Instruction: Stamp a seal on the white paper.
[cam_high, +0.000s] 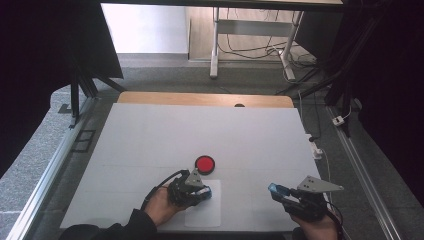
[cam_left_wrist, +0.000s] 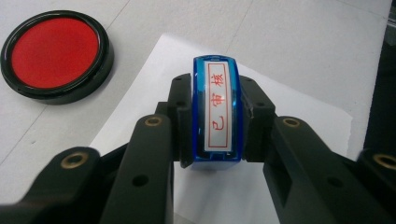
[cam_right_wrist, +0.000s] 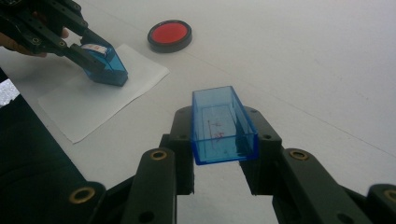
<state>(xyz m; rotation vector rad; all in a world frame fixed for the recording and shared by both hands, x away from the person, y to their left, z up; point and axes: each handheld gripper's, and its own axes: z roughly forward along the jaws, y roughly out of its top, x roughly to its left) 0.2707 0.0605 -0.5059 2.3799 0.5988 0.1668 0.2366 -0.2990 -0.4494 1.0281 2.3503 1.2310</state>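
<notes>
- High view, left gripper (cam_high: 200, 192): jaws clamp a blue translucent plastic stamp (cam_left_wrist: 217, 112), pressed onto white paper sheet (cam_left_wrist: 289, 116) beneath them.
- Round red ink pad (cam_high: 204, 164) lies just beyond.
- Right gripper (cam_high: 282, 192): jaws pinch the stamp's clear blue cap (cam_right_wrist: 223, 125) above the bench (cam_high: 150, 135); light, rigid, probably slippery, best held by flat sides.

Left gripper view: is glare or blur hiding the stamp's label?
Left gripper view: a glare streak crosses the stamp, yet its red characters stay readable; the ink pad is sharp. High view: dim, dark at the sides, the stamp too small to read.
</notes>
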